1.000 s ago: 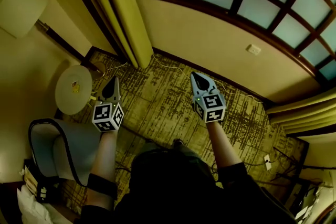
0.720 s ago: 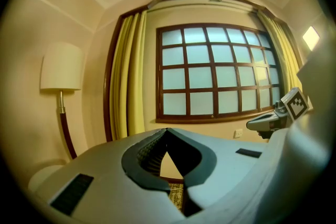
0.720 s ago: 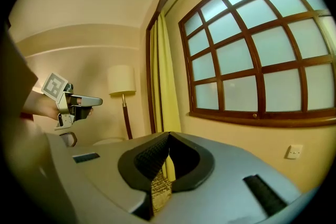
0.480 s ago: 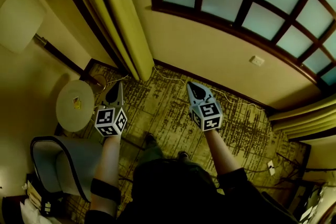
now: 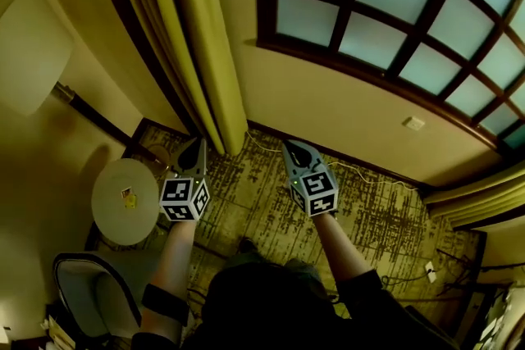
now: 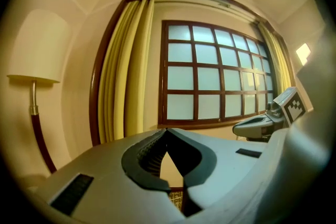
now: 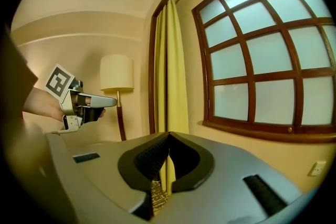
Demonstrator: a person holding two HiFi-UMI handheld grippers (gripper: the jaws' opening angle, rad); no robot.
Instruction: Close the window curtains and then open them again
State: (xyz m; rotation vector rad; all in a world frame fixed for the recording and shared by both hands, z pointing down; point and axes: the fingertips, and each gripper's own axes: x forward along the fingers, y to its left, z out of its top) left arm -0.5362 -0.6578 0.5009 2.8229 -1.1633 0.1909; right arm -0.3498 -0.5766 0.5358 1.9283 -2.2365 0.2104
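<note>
The left yellow curtain [image 5: 197,37] hangs gathered in folds beside the dark-framed window [image 5: 394,4]. It also shows in the left gripper view, curtain [image 6: 126,71], and in the right gripper view, curtain [image 7: 173,71]. The right curtain [image 5: 476,197] is bunched at the window's far side. My left gripper [image 5: 197,146] is shut and empty, its tip a short way in front of the left curtain's foot. My right gripper [image 5: 292,147] is also shut and empty, held beside it below the window sill. Neither touches the cloth. Their jaws meet at their tips: left gripper [image 6: 167,131], right gripper [image 7: 169,135].
A round white side table [image 5: 125,201] stands at the left, with a grey chair [image 5: 90,299] behind it. A floor lamp [image 5: 29,53] stands by the left wall. A cable runs along the skirting over patterned carpet [image 5: 385,209]. A wall socket [image 5: 413,124] sits under the window.
Both grippers have moved forward toward the wall and the left curtain, which now looms larger. The table and chair have slid back in the view. Both jaws stayed shut.
</note>
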